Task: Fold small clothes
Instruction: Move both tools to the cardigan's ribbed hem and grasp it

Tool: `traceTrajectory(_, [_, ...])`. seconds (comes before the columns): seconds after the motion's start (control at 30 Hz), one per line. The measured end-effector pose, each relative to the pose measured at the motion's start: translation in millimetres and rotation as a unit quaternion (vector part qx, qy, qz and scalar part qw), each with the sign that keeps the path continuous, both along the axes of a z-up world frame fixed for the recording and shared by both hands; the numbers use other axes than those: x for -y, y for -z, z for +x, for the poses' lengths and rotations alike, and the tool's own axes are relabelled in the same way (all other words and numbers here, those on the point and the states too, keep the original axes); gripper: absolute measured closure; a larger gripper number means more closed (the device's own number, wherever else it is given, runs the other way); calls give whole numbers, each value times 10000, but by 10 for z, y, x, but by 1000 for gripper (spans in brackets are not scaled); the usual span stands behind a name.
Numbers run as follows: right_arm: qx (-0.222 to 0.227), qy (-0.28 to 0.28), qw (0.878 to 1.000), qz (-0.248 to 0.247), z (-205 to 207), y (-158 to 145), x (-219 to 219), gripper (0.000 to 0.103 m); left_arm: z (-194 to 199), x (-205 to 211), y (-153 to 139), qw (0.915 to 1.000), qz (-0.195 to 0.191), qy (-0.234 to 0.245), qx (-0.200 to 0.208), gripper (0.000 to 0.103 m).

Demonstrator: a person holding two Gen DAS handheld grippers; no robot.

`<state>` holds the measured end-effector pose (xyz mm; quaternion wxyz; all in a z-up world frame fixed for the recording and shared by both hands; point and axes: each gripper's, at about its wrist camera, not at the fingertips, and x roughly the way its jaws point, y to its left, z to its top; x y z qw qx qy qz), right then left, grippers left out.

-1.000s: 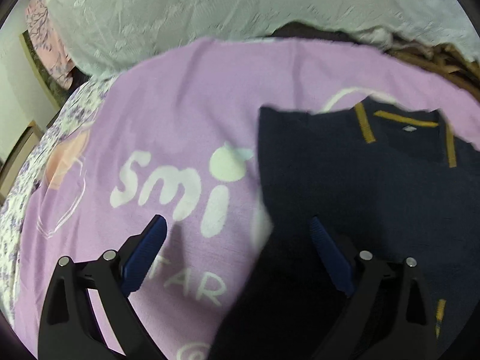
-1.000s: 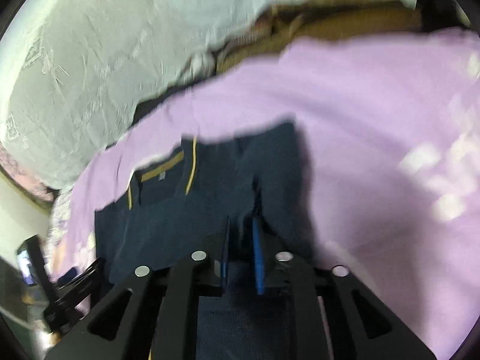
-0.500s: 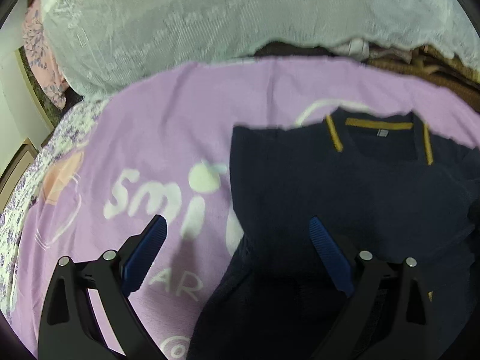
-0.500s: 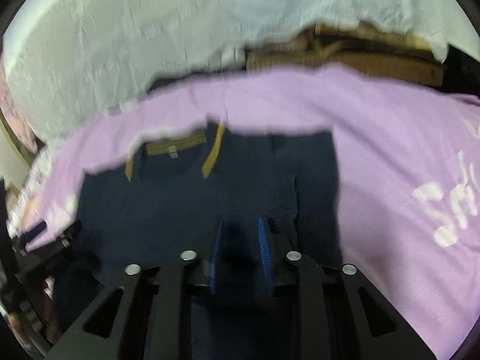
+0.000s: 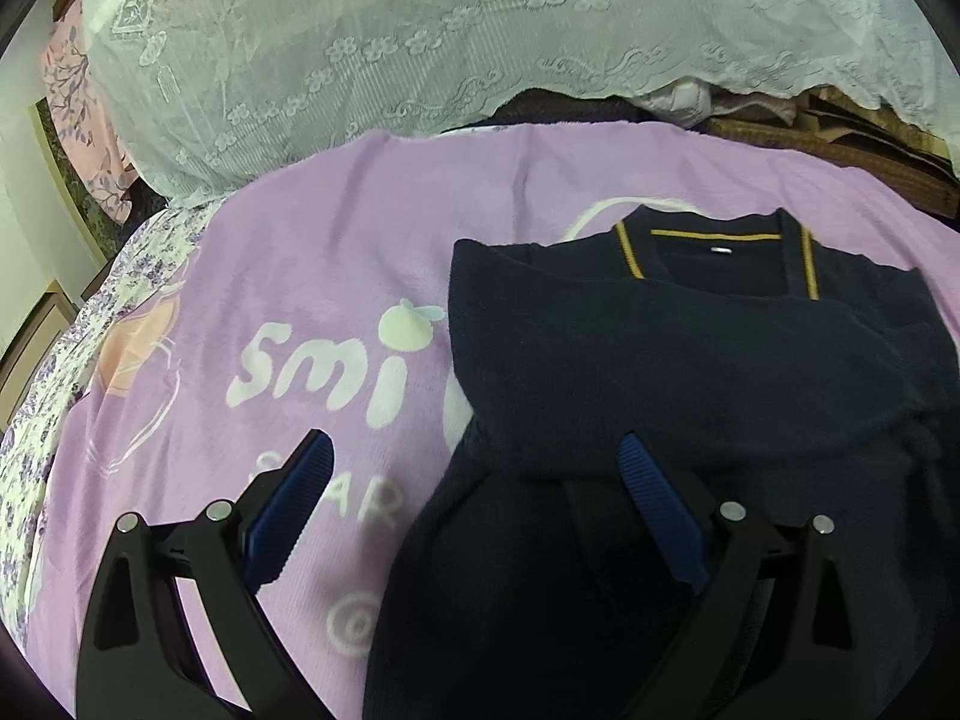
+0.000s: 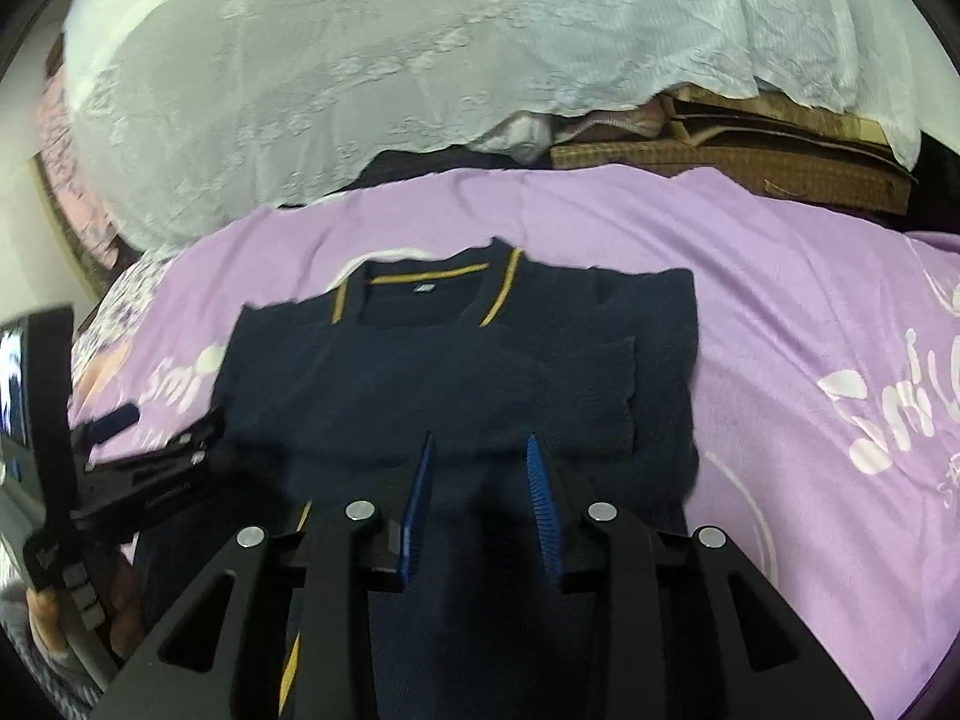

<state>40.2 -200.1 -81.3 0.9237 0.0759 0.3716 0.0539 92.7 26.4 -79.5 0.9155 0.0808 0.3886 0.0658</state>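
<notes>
Left wrist view. Drawn back a little since one second ago, so that more of the navy V-neck sweater (image 5: 690, 372) now shows, with the mustard-trimmed collar on the far side. Lying flat on the purple printed blanket (image 5: 312, 264), right of the white "smi" letters. Left gripper (image 5: 474, 444) spread wide as before, gripping nothing. Left pad over bare blanket, right pad over the knit, and the near left edge of the sweater passing below the gap. No contact with the cloth to be made out. Far behind, a white lace cover (image 5: 420, 60) draped over a bulky heap.

Right wrist view. Jaws of the right gripper (image 6: 480, 441) almost together one second ago, and opening just now. Now parted by a narrow gap, with dark knit under and between the pads but not pinched. Right sleeve of the sweater laid inward over the body, its edges squared on the right side. Judged from this: right-side fold set down and let go, so one step finished. Left side and the bottom half probably not folded yet. Left gripper at the near left edge of this view, beside the sweater's left side, held by a person's hand (image 6: 45, 624).

Containers: none open in either view. Only a brown woven box-like thing (image 6: 690, 171) and flat cardboard (image 6: 780, 126) at the far right, half under the lace. Contents impossible to tell.
</notes>
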Motion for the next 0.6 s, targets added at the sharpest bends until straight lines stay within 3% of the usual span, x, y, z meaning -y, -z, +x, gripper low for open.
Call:
traceTrajectory(0.2, [-256,-186,9995,-29,-357,116,-15,67,-325,-21,36,9999,5,80,-123,9])
traceTrajectory(0.37, [-686,-286,9972,16,-597,363,7,64,-532,-66,194,9989,37,94,-451,9])
traceTrajectory(0.6, [-590,-306,9978,-41,-963,365,84,61,-847,-103,312,9979,136,108,-622,9])
